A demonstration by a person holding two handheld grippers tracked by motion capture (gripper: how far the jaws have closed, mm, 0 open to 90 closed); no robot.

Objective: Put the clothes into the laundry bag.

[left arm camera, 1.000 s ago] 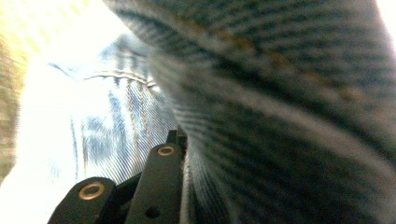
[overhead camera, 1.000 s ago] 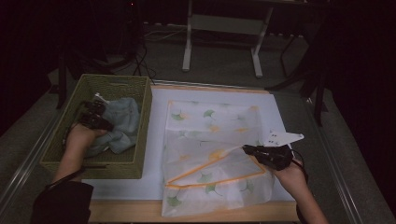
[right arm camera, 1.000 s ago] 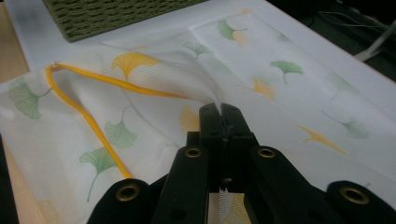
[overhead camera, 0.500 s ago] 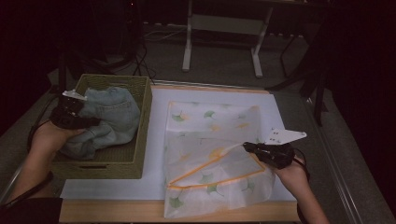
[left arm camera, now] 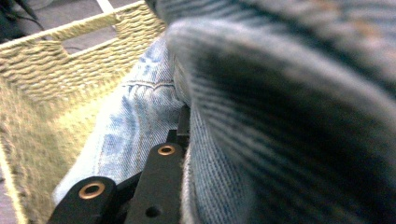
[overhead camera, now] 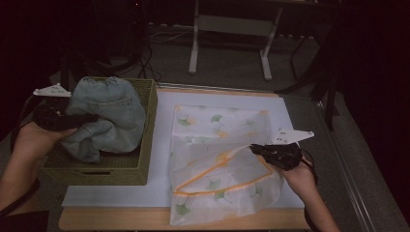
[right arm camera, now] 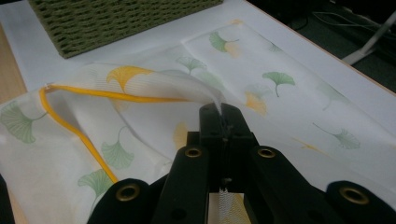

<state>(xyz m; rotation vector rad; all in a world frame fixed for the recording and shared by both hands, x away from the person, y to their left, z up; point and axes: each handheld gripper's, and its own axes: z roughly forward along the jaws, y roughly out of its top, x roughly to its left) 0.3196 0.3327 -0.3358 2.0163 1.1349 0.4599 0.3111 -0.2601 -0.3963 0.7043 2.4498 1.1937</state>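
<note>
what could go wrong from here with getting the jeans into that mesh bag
1. The left claw grips only a fold of the jeans; most of the denim hangs loose over the woven basket, so it may slip free or drag on the rim.
2. The right claw pinches a thin edge of the mesh bag. The mouth looks narrow for such a bulky bundle, so the jeans may snag on the orange trim or pull the mesh out of the grip.

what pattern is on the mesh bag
Green and yellow ginkgo leaves on the white mesh bag, orange trim; clearest in the right gripper view.
</note>
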